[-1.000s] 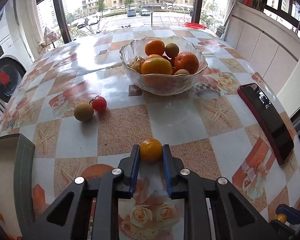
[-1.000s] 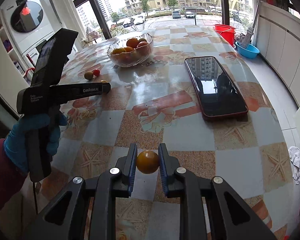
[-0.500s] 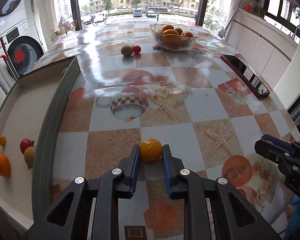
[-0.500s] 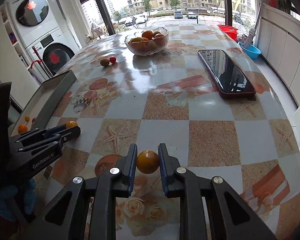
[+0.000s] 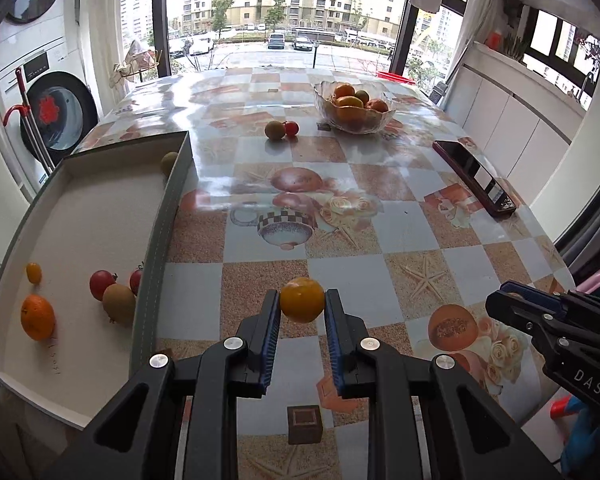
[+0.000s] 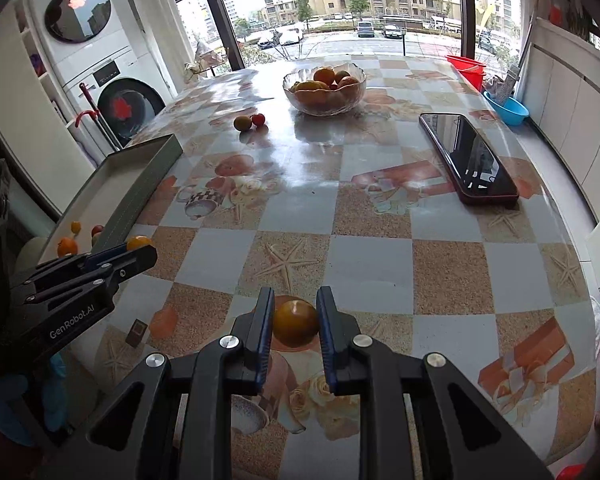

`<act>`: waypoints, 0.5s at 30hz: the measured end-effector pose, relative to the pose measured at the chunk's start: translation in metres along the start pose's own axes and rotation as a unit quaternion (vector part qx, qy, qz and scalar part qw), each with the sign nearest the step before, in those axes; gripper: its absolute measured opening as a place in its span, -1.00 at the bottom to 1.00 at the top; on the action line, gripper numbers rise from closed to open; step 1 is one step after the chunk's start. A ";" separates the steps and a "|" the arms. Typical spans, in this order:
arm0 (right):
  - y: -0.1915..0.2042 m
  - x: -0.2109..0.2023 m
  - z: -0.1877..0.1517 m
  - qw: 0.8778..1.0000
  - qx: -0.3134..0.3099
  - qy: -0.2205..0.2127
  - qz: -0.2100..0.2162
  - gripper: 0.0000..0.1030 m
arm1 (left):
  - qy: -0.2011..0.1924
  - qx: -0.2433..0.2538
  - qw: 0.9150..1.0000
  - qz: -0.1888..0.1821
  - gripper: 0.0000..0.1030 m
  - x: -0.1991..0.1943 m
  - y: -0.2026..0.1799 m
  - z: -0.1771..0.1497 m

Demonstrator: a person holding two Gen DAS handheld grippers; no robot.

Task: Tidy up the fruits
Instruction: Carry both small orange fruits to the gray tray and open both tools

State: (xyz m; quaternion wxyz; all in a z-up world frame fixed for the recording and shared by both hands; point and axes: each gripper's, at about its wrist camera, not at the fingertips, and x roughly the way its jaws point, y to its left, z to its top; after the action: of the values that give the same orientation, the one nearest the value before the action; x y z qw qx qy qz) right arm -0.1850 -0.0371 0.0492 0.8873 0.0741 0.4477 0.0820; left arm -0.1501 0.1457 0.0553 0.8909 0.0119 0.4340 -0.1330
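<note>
Both grippers are loaded right now: the left gripper [image 5: 302, 306] is clamped on a small orange fruit [image 5: 302, 300], and the right gripper [image 6: 291, 312] pinches a darker orange fruit [image 6: 295, 322], both above the table [image 6: 380, 256]. The tray [image 5: 156, 248] sits just left of the left gripper, and the fruit bowl [image 5: 354, 114] is far ahead.

2 small oranges [image 5: 302, 300] [image 6: 295, 322], each gripper-clamped

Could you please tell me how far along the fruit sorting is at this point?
Partly done: the tray already holds an orange, tomatoes and a kiwi. In hand: the left gripper and right gripper each clamp a yellow-orange fruit. Left: a kiwi and tomato on the table, plus the glass bowl of fruit.
</note>
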 end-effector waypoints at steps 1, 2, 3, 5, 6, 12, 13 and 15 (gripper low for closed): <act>0.005 0.001 0.003 1.000 -0.003 0.000 0.004 -0.55 | -0.005 -0.002 1.000 0.001 -0.54 -0.004 0.004 0.002; 0.011 0.001 0.006 1.000 -0.007 0.000 0.008 -0.55 | -0.009 -0.003 1.000 0.004 -0.54 -0.007 0.009 0.005; 0.016 0.002 0.009 1.000 -0.011 0.000 0.012 -0.55 | -0.013 -0.005 1.000 0.008 -0.54 -0.011 0.015 0.007; 0.031 0.006 0.016 1.000 -0.020 0.002 0.024 -0.55 | -0.019 -0.010 1.000 0.016 -0.54 -0.017 0.029 0.010; 0.038 0.008 0.019 0.999 -0.025 0.003 0.029 -0.55 | -0.023 -0.012 0.999 0.020 -0.54 -0.019 0.036 0.012; 0.090 0.025 0.038 0.996 -0.062 0.013 0.065 -0.54 | -0.040 -0.037 0.996 0.064 -0.54 -0.034 0.096 0.019; 0.098 0.028 0.040 0.995 -0.069 0.014 0.070 -0.54 | -0.039 -0.045 0.996 0.070 -0.54 -0.035 0.106 0.019; 0.113 0.035 0.046 0.993 -0.078 0.019 0.082 -0.54 | -0.039 -0.059 0.994 0.081 -0.54 -0.036 0.124 0.018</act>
State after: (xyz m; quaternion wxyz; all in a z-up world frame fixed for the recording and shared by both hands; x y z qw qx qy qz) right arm -0.1360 0.0782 0.0719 0.8722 0.0396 0.4488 0.1902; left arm -0.1266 0.2712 0.0827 0.9144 -0.0108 0.4033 -0.0347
